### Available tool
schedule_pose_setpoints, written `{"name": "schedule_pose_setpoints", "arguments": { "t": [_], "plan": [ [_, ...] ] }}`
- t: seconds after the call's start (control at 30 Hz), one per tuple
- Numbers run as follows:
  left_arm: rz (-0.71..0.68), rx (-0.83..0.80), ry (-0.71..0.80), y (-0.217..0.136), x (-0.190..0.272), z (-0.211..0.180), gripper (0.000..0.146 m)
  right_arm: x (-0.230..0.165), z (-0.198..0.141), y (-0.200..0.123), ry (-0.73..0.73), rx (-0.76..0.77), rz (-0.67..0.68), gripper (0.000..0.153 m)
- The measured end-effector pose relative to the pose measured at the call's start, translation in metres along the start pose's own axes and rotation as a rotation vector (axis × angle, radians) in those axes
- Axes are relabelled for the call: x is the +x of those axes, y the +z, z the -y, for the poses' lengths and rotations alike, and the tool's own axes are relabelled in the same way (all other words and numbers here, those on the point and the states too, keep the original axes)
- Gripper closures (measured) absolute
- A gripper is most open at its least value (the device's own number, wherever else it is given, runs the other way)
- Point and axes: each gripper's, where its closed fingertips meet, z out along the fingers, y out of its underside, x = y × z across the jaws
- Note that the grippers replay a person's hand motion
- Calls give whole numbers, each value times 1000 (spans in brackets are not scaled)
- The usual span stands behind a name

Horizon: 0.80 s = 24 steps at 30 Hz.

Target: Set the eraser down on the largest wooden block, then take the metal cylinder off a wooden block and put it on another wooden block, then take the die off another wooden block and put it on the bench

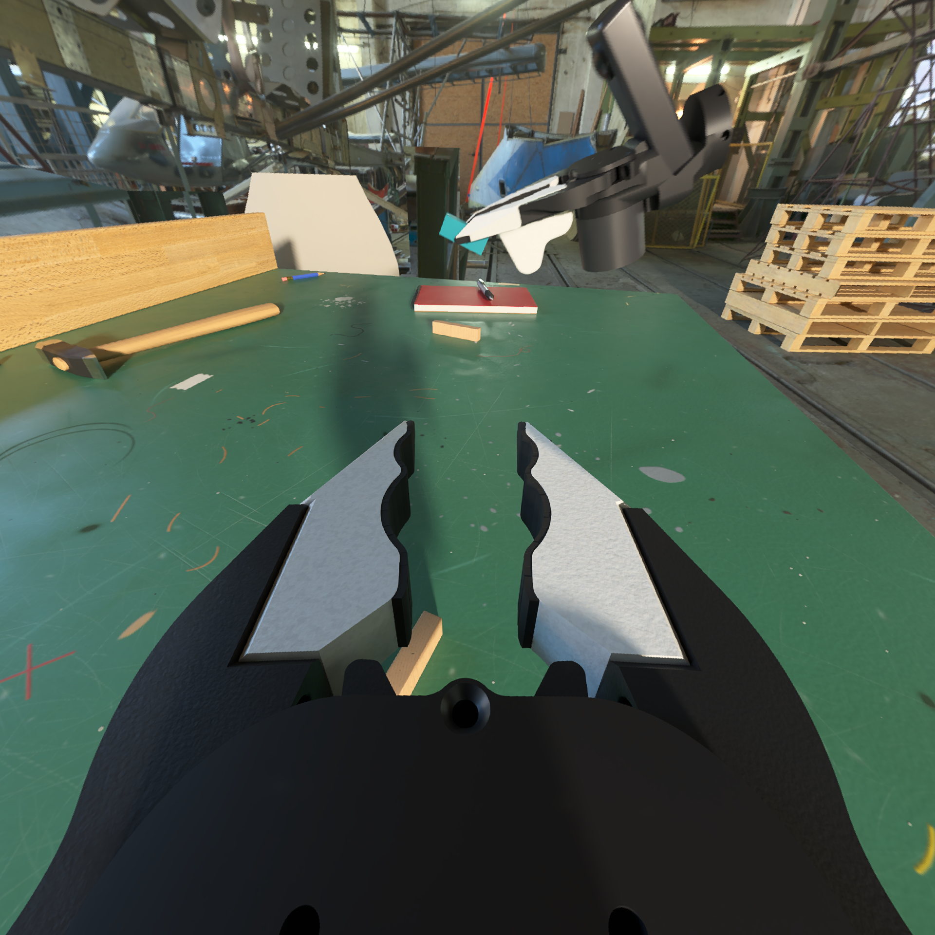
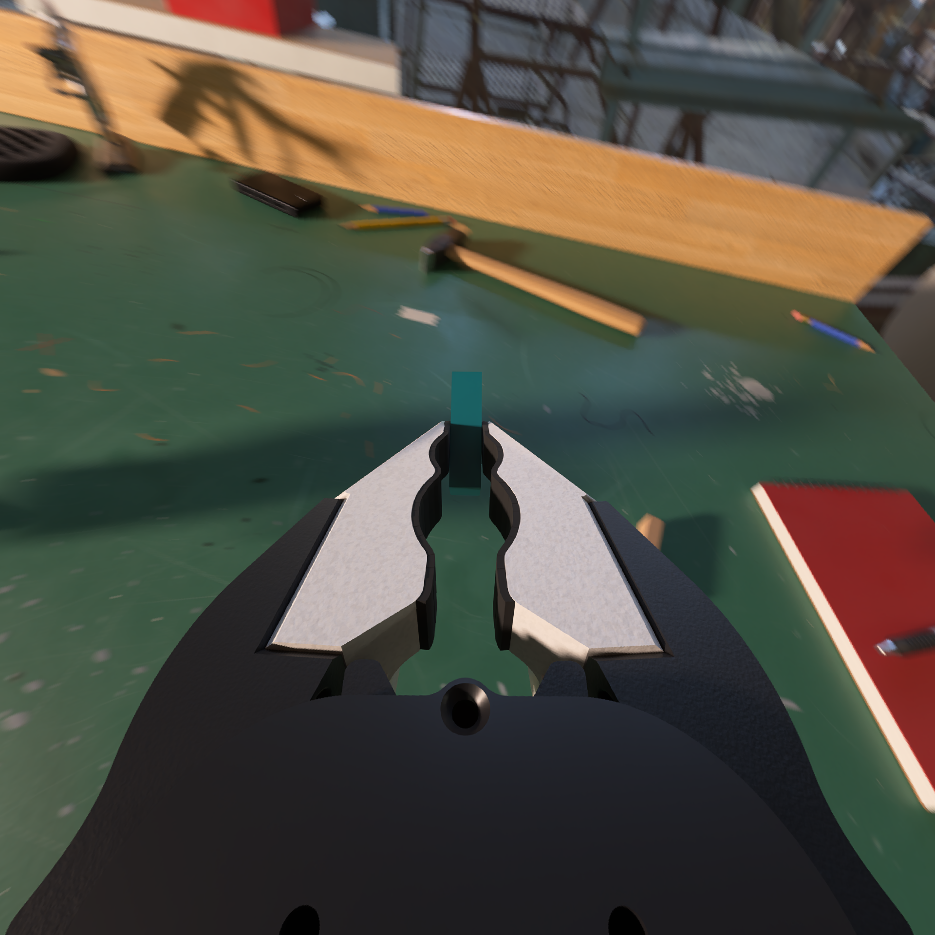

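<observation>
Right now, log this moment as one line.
right gripper: shut on teal eraser, held above green bench | left gripper: open, empty | eraser step: not yet done

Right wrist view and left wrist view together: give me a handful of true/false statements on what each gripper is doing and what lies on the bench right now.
1. The right gripper has its jaws shut on the teal eraser. True.
2. The left gripper holds a wooden block. False: its jaws are open with nothing between the tips; a small wooden block lies on the bench beneath it.
3. The eraser rests on a wooden block. False: it is held in the air above the bench.
4. A pen lies on the red notebook. True.
5. The hammer lies on the bench in front of the long wooden board. True.
</observation>
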Motion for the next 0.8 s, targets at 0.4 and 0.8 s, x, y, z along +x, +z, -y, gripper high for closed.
{"name": "schedule_pose_setpoints", "arguments": {
  "t": [0.4,0.8],
  "plan": [
    [-1,0,-23,0,-1,0,107,119,-98,52,228,-401,-312,142],
    [-2,8,-28,-1,-2,1,108,130,-124,56,288,-447,-355,142]
  ]
}}
